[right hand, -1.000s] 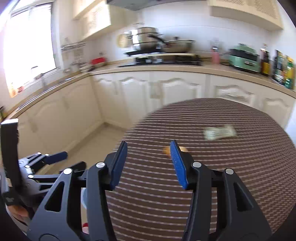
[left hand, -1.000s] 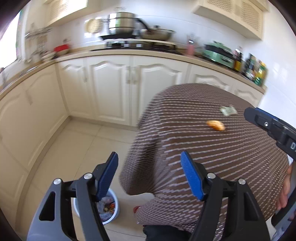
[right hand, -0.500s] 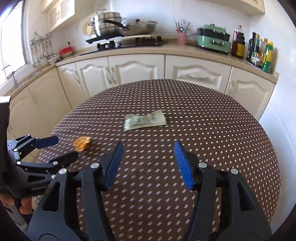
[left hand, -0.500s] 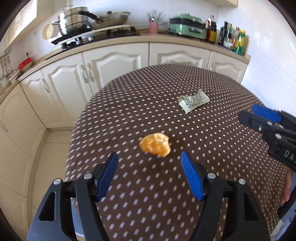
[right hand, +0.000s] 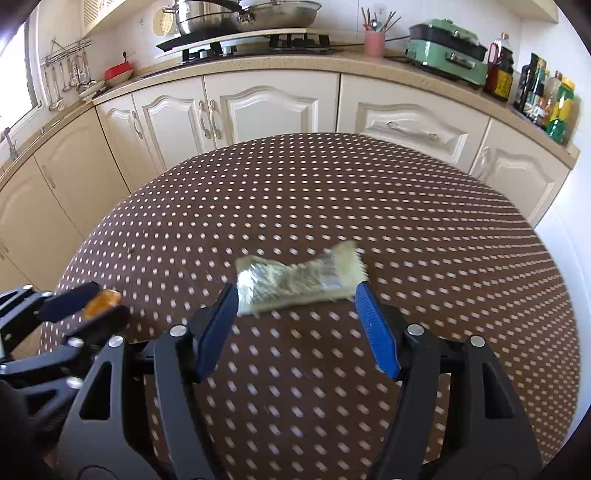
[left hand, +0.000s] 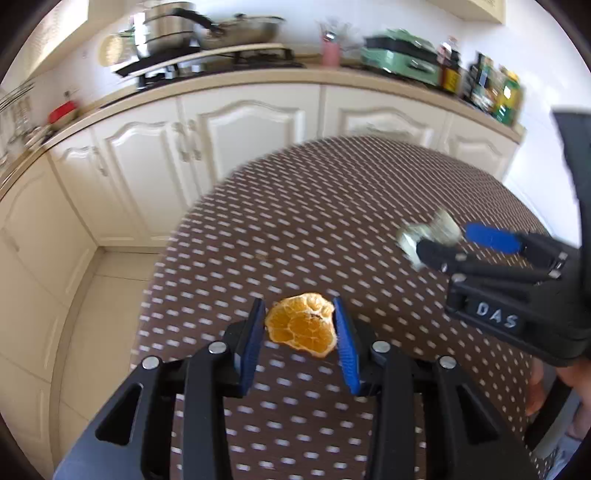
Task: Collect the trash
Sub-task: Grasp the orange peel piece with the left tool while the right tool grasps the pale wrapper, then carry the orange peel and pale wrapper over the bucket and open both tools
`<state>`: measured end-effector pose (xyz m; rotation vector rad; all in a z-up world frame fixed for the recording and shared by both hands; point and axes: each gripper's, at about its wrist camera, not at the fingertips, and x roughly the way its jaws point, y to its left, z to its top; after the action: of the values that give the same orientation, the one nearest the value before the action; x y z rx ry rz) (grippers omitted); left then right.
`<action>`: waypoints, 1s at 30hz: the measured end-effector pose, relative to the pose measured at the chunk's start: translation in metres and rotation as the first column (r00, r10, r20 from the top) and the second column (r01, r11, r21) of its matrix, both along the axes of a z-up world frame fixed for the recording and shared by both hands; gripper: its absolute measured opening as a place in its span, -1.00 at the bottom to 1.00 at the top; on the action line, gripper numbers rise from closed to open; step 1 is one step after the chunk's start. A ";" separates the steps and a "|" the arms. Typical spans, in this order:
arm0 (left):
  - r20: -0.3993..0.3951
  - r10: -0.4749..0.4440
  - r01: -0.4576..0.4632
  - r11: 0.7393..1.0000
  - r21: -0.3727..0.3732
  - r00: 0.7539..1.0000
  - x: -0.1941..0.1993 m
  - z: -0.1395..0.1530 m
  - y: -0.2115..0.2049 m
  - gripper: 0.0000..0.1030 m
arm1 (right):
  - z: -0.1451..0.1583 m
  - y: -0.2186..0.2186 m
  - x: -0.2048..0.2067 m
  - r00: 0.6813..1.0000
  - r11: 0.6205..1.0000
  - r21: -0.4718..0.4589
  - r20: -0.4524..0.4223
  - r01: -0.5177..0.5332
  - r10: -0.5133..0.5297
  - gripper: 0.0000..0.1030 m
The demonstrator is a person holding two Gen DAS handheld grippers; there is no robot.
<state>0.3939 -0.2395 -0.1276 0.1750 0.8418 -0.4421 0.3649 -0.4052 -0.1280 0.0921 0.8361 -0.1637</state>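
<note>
An orange peel (left hand: 301,328) lies near the left edge of the round brown dotted table (right hand: 332,184). My left gripper (left hand: 299,321) is closing on it, and its blue pads touch the peel on both sides. The right wrist view shows that peel (right hand: 101,299) between the left gripper's fingertips (right hand: 107,301). A crumpled silvery-green wrapper (right hand: 295,277) lies mid-table. My right gripper (right hand: 293,295) straddles it with jaws opening, the pads not pressing it. From the left wrist view the right gripper (left hand: 443,242) sits at the wrapper (left hand: 439,225).
Cream cabinets (right hand: 258,110) curve behind the table under a counter with a stove and pots (right hand: 240,22), a pink utensil cup (right hand: 373,42), a green appliance (right hand: 447,51) and bottles (right hand: 535,92). Tiled floor (left hand: 110,295) lies left of the table. A hand (left hand: 535,387) shows at the right.
Both grippers came down over the table. The left jaws narrowed around the orange peel. The right jaws widened and now straddle the wrapper.
</note>
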 end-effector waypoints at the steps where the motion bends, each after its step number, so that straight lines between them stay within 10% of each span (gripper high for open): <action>1: 0.007 0.019 -0.019 1.000 -0.008 1.000 0.004 0.002 0.007 -0.29 | -0.003 0.002 0.007 1.000 1.000 -0.003 -0.013 0.012 -0.012 0.32; 5: 0.016 0.076 -0.076 0.997 -0.021 0.997 0.016 0.007 0.025 -0.29 | -0.007 0.006 0.023 0.999 1.000 -0.016 -0.039 0.018 -0.019 0.33; 14: 0.010 0.103 -0.102 0.993 -0.067 0.995 0.011 0.011 0.062 -0.29 | -0.006 0.002 0.019 0.999 0.999 -0.043 -0.026 0.034 -0.035 -0.60; 30: 0.041 0.240 -0.232 0.962 -0.142 0.970 -0.058 0.016 0.216 -0.29 | 0.056 0.183 -0.065 0.924 0.932 0.111 0.217 -0.344 0.315 -0.65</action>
<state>0.3361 -0.0233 -0.1111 -0.0398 0.7617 -0.2678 0.3002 -0.2218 -0.0723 0.1030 0.6541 0.2240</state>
